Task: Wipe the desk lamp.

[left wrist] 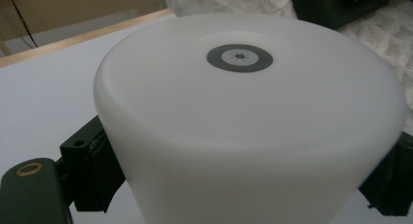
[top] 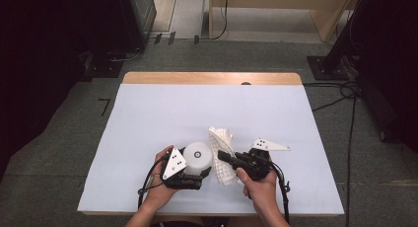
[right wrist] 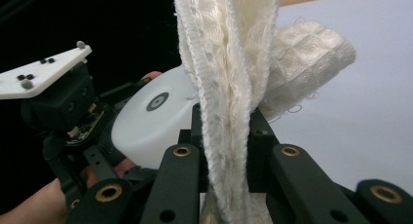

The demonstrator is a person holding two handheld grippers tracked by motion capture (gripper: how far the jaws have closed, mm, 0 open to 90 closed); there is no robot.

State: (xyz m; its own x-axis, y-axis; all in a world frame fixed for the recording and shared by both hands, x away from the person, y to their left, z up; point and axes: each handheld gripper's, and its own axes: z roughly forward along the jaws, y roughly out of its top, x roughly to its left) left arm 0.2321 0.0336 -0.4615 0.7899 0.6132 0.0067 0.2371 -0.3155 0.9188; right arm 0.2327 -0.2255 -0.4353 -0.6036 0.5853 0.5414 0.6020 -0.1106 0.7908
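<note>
White cup (top: 198, 157) in left tongs (top: 193, 173); right tongs (top: 227, 157) pinch cloth (top: 222, 153).

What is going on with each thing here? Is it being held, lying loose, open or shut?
White round container: gripped by its sides, its flat face with the grey ring showing.
White knitted cloth: pinched and lifted, hanging in folds, touching the container.
Left gripper: shut on the container, in a hand.
Right gripper: shut on the cloth.
Table: covered by a flat white sheet.
</note>
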